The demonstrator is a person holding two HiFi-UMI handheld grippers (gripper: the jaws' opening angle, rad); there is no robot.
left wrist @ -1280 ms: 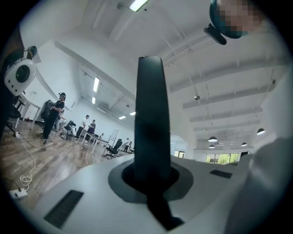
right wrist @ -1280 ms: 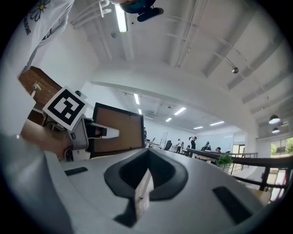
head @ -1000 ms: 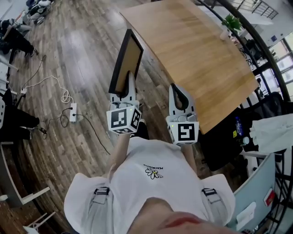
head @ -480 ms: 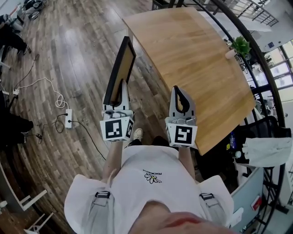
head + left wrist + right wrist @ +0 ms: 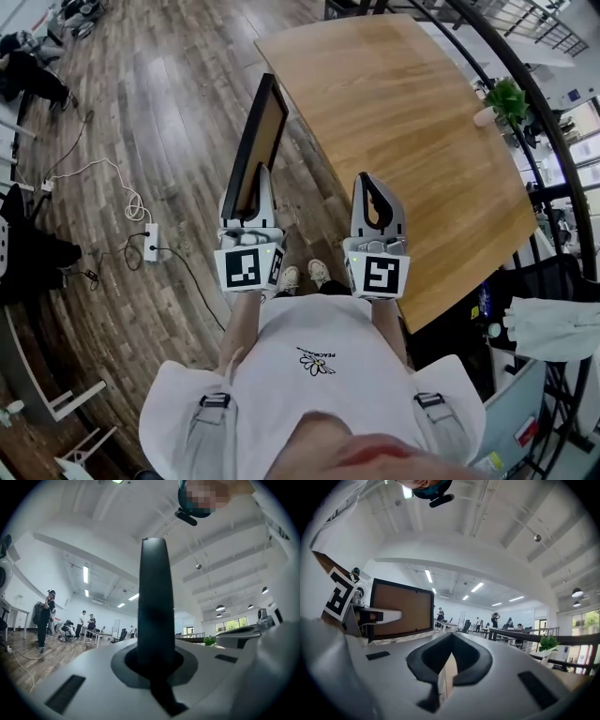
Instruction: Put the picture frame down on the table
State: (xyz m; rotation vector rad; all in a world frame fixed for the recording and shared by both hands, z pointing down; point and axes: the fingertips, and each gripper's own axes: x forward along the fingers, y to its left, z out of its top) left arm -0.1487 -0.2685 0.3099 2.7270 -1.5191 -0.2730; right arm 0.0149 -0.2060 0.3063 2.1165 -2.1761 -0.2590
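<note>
The picture frame (image 5: 262,133) has a matt black rim around a dull brown board back, the worktop (image 5: 403,112) is smooth pale wood with fine grain, the floor (image 5: 141,112) is dark wood planking with a sheen, and the left claw (image 5: 255,181) and right claw (image 5: 367,181) are matt grey plastic.

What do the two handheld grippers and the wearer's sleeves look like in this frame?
Both the left gripper and the right gripper have light grey, tapering bodies with black-lined fingers. Each carries a white cube printed with black square markers at its rear. No cables show. The person wears a white short-sleeved shirt with a small daisy print.
</note>
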